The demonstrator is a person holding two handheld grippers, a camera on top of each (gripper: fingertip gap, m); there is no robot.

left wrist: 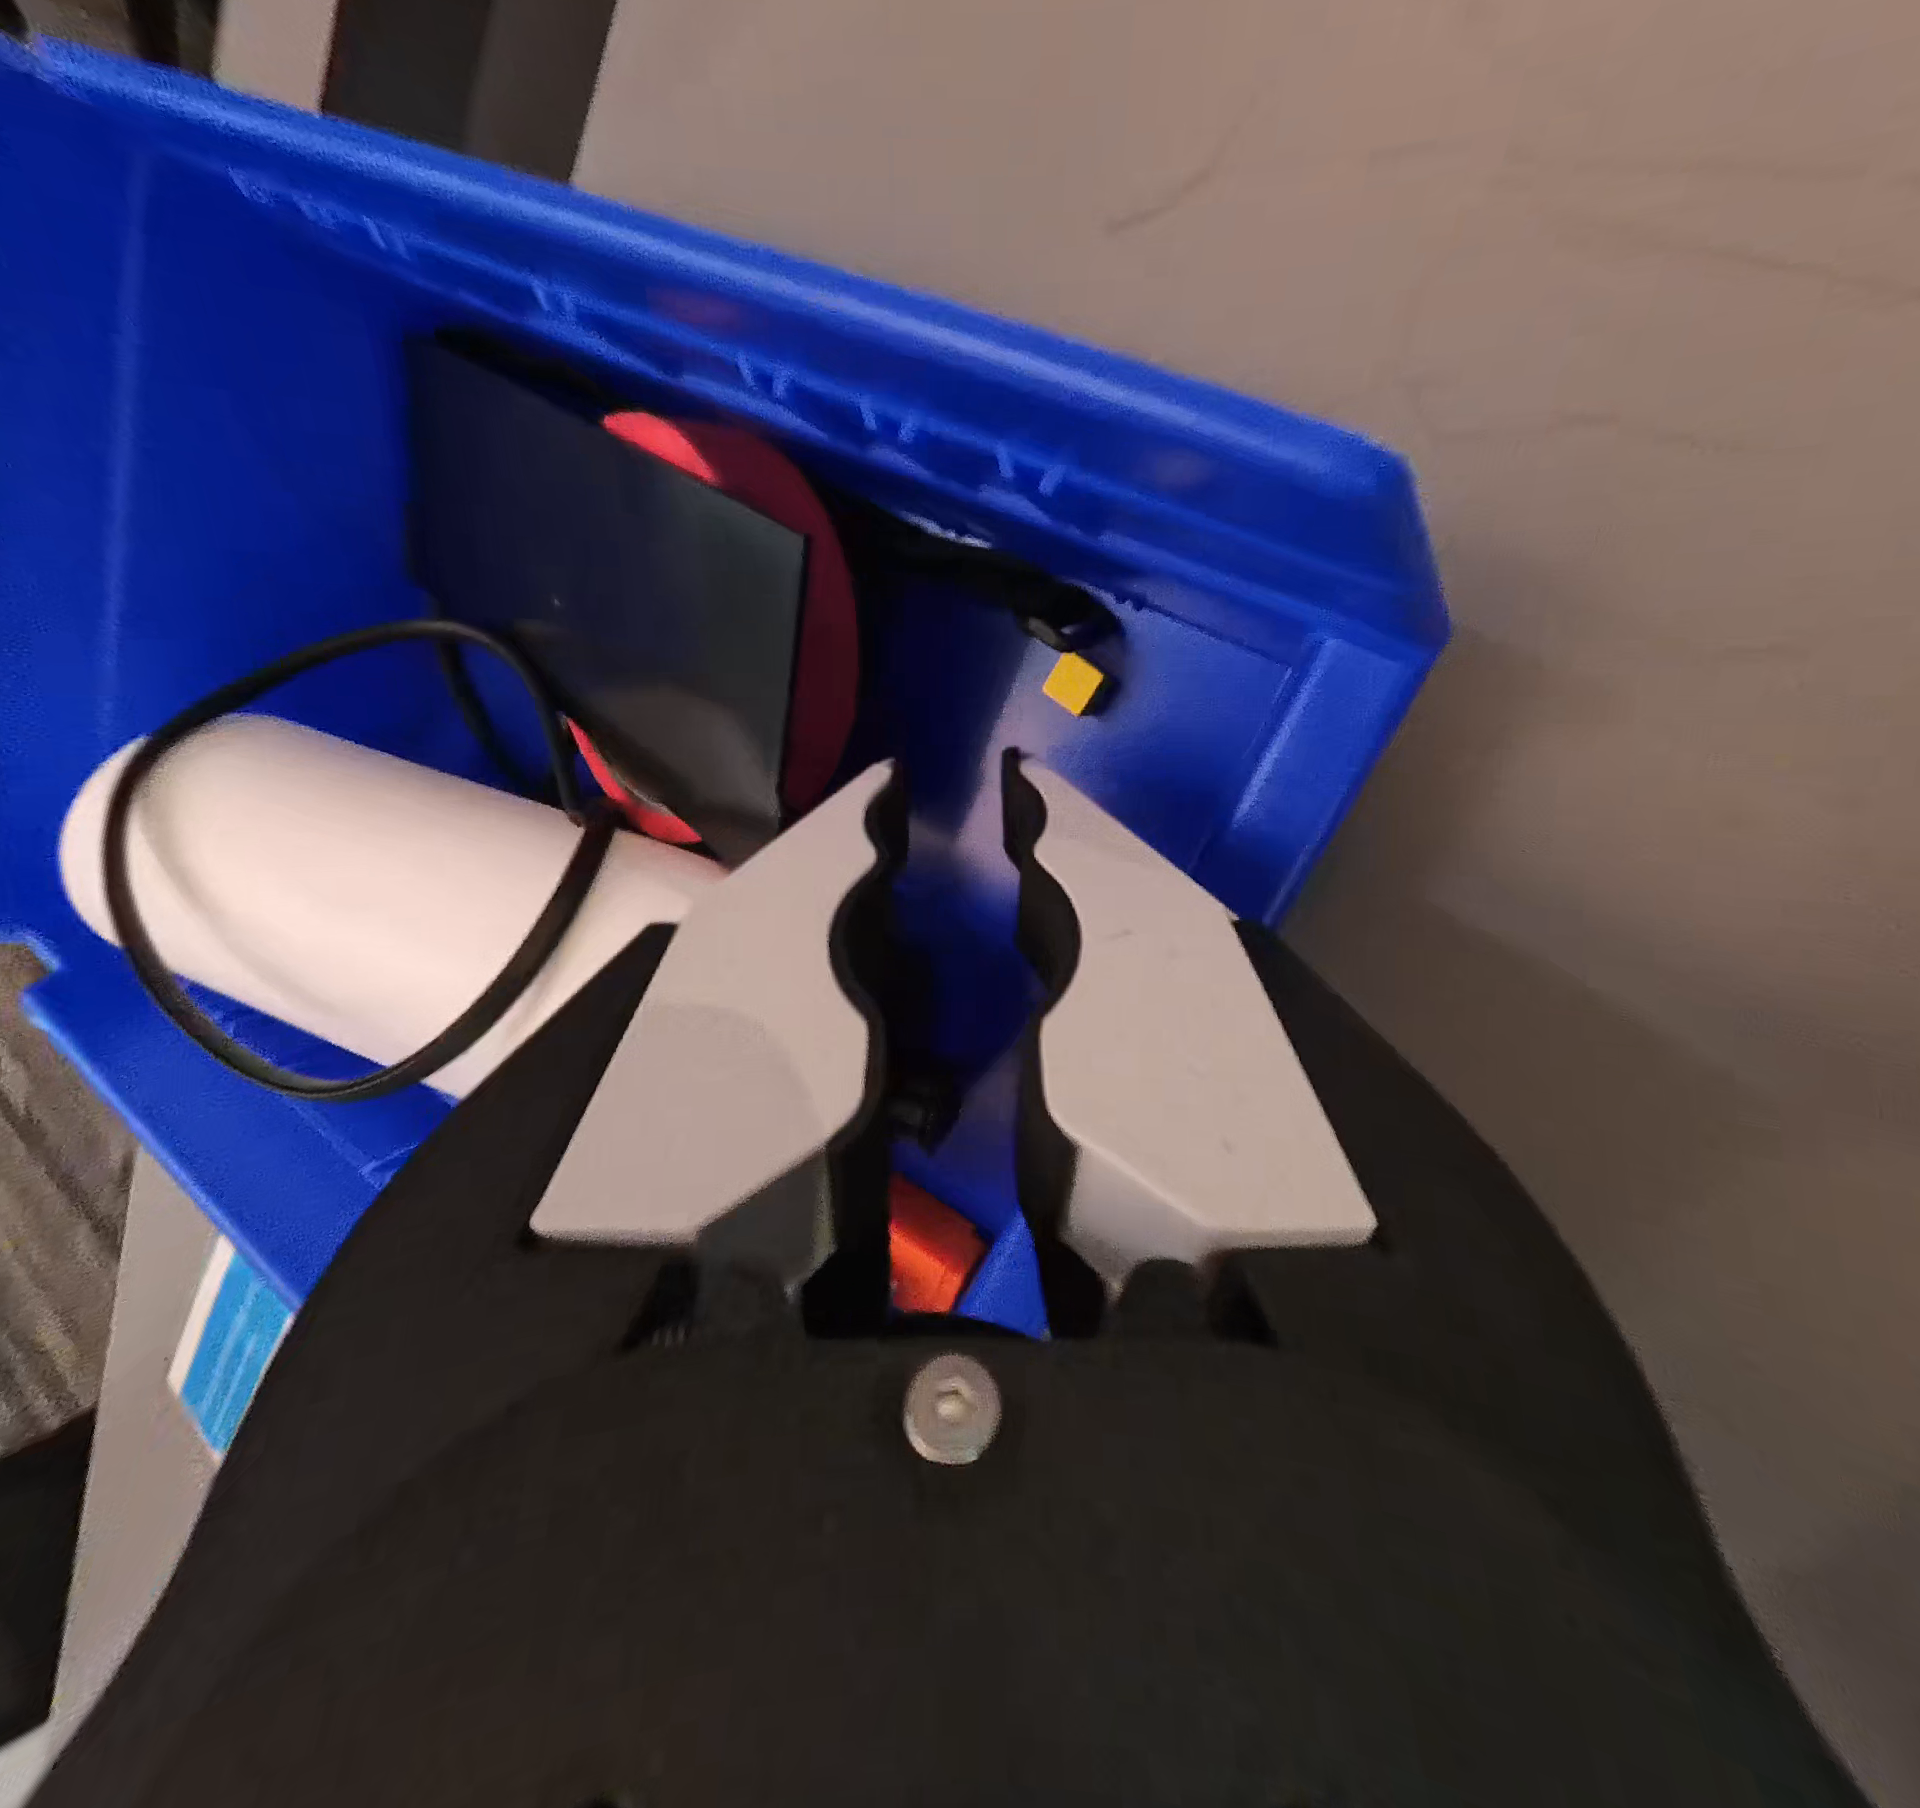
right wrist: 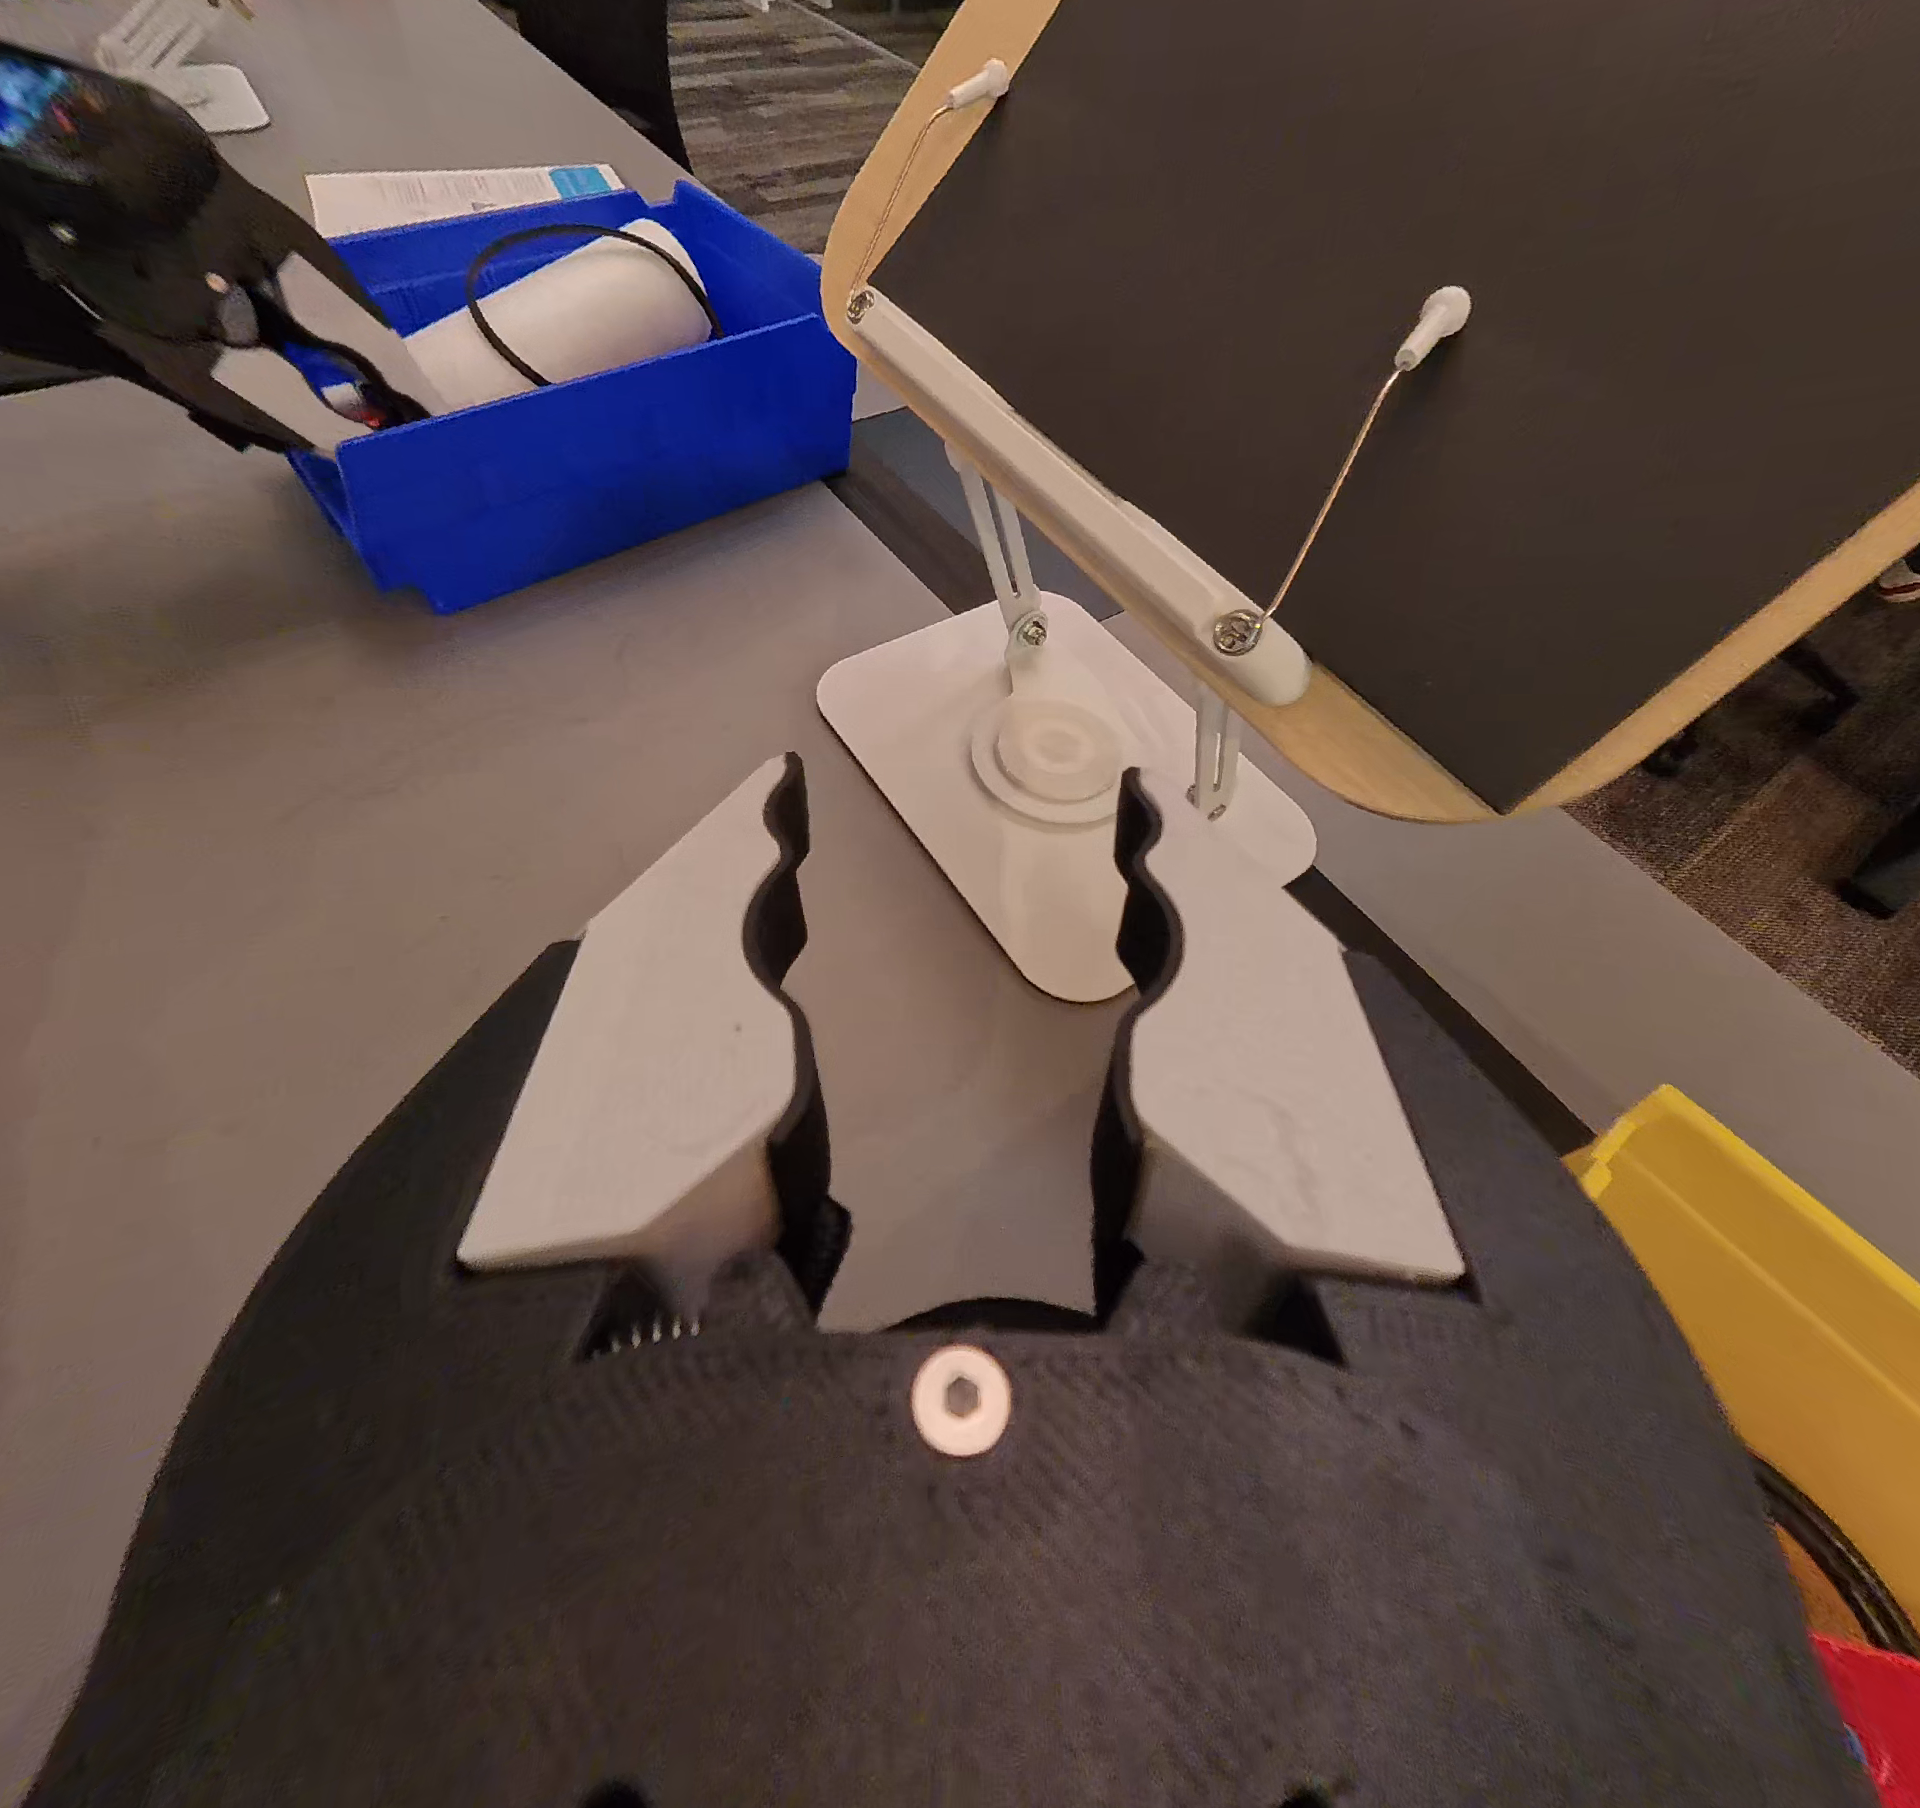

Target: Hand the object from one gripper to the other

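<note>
My left gripper hangs over the inside of a blue bin, its jaws a narrow gap apart. A small black piece and an orange object show low in that gap; whether the jaws touch them I cannot tell. The bin holds a white cylinder with a black cable loop around it, a black flat panel over a red disc, and a small yellow block. My right gripper is open and empty above the grey table. The left gripper also shows there, dipping into the bin.
A white stand base lies just past my right fingertips, carrying a tilted dark board with a wooden edge. A yellow bin sits at the right edge. Papers lie behind the blue bin. The grippers' ends are close to 40 cm from one another. The small black piece is closer to my left gripper, around 7 cm from its tips; the right tips are 45 cm off.
</note>
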